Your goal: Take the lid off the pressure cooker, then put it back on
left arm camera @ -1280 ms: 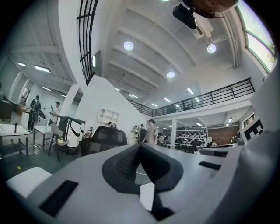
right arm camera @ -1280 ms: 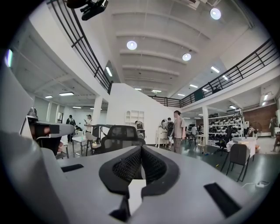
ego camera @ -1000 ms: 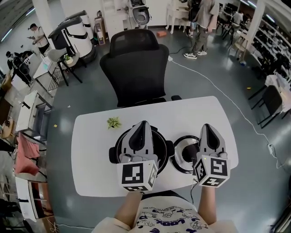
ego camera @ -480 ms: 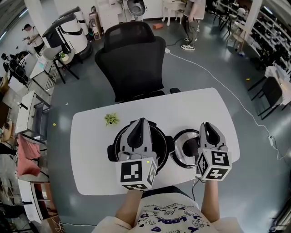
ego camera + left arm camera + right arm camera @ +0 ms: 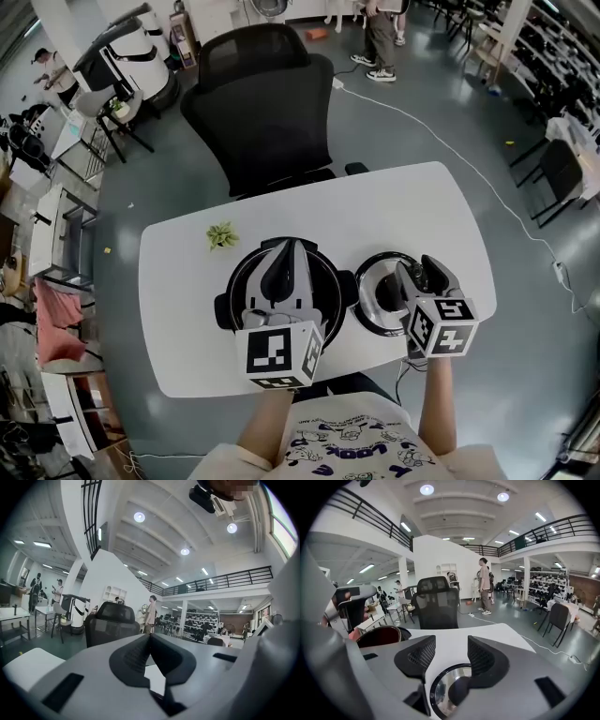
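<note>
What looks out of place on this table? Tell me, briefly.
Only the lid: it lies on the table right of the open pressure cooker, not on it. Nothing looks spilled, tipped or damaged.

Round mirror-polished steel lid with matt black plastic knob, right under the right gripper fingers; its jaws have just been opening, nothing pinched. Left gripper, same build: matt grey moulded plastic shells, black ribbed pads. Round black pressure cooker pot under the left fingers, glossy rim. White tabletop smooth, semi-matt. Black office chair beyond the fingertips, mesh back.
</note>
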Available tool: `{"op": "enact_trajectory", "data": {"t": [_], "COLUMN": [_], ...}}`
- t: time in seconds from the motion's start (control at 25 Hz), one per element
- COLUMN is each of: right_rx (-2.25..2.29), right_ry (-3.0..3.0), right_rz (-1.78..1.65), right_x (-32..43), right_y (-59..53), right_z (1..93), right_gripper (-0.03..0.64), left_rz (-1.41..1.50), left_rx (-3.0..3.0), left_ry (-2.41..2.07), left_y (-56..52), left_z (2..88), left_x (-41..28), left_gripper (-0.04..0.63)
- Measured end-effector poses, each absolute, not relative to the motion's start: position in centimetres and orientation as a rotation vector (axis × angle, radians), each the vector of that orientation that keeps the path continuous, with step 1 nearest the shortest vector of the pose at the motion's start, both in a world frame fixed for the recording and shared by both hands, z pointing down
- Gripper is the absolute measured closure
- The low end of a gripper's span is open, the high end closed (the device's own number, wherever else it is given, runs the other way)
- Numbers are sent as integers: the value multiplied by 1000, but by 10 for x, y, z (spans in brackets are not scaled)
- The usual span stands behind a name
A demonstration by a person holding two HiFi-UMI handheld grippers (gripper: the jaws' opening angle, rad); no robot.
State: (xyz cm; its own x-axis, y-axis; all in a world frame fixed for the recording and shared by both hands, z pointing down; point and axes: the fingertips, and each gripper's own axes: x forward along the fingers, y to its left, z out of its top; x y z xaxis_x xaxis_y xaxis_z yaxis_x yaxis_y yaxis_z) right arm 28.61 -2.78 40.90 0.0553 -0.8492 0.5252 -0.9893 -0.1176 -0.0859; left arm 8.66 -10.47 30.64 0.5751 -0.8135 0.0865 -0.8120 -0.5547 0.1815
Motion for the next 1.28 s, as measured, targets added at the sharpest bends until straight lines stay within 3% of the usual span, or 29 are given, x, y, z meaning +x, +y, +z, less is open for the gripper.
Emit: {"op": "enact_trajectory", "data": {"t": [0.52, 1.28], "right_rx": [1828, 1615], "right_ry": [-1747, -1633], "right_rz": [830, 947], "right_x": [291, 301], "right_y": [-19, -11], "right_z": [496, 585], "right_gripper": [295, 284], "left_rz": [66, 164], "left_rx": [2577, 2553], "left_ry": [-1347, -1324], "left_y": [-119, -138], "left_z": [331, 363], "left_x": [95, 113], "left_gripper": [581, 581]}}
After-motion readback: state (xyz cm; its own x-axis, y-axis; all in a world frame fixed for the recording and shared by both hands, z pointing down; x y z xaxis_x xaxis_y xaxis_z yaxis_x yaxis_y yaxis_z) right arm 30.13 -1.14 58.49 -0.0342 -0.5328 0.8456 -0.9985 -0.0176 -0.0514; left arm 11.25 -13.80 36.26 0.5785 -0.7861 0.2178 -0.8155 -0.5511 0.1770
